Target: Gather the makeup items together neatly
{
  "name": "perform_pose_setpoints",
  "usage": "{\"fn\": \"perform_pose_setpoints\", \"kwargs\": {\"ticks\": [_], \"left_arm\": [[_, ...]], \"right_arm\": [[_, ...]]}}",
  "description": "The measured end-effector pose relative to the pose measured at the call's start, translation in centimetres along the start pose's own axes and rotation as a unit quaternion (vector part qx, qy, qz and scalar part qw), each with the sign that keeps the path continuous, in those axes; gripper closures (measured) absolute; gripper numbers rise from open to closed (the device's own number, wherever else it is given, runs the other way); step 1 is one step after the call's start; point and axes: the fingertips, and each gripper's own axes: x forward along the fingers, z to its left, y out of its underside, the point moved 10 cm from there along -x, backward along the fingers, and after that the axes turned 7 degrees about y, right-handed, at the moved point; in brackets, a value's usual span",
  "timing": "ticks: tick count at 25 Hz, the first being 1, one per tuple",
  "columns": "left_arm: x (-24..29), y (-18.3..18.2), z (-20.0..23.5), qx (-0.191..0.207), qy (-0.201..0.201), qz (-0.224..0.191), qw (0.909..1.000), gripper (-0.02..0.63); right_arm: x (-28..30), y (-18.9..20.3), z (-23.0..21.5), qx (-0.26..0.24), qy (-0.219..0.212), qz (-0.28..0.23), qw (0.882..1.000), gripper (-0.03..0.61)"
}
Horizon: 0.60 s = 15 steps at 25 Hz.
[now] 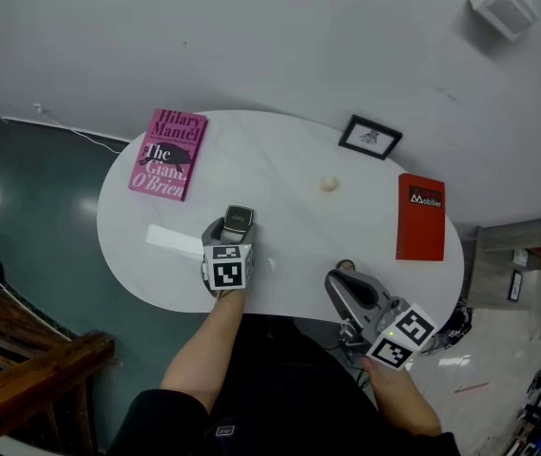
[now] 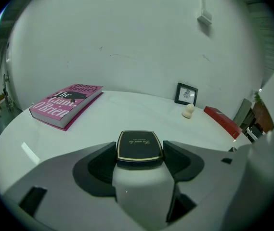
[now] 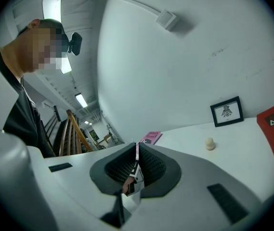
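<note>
**A:** Item one: how far is the gathering judged to be?

**B:** Early stage. No group of makeup items is seen on the table (image 1: 280, 150). One compact (image 2: 139, 146), dark with a gold rim and its lid shut, is clenched flat between the jaws of the left gripper (image 1: 236, 226). It is held over the near left-centre of the table. One beige sponge (image 1: 329, 184) lies alone toward the far side, right of the compact and well apart from it.

**A:** And the right gripper?

**B:** The right gripper (image 1: 343, 275) is at the near right edge of the table. Its jaws are pressed together on a thin flat item (image 3: 137, 158), seen edge-on. What kind of item it is cannot be told.

**A:** What is reckoned left to do?

**B:** The compact, the sponge and whatever is pinched on the right are yet to be set down side by side. That is most likely all of the work.

**A:** Item two: containers and contents?

**B:** No tray, pouch or case for the makeup is seen. The compact is closed, so its contents are not shown.

**A:** Other stock?

**B:** A pink book (image 1: 167, 154) lies far left, a small framed picture (image 1: 370, 137) stands at the far edge, and a red book (image 1: 420, 217) lies right. None of these is counted as makeup.
</note>
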Motion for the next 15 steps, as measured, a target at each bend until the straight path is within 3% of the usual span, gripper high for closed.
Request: {"fn": "perform_pose_setpoints", "kwargs": {"ticks": [15], "left_arm": [[1.1, -0.2, -0.7, 0.033, -0.003, 0.002, 0.9995, 0.301]], "right_arm": [[-3.0, 0.2, 0.0, -0.006, 0.031, -0.011, 0.999, 0.54]]}}
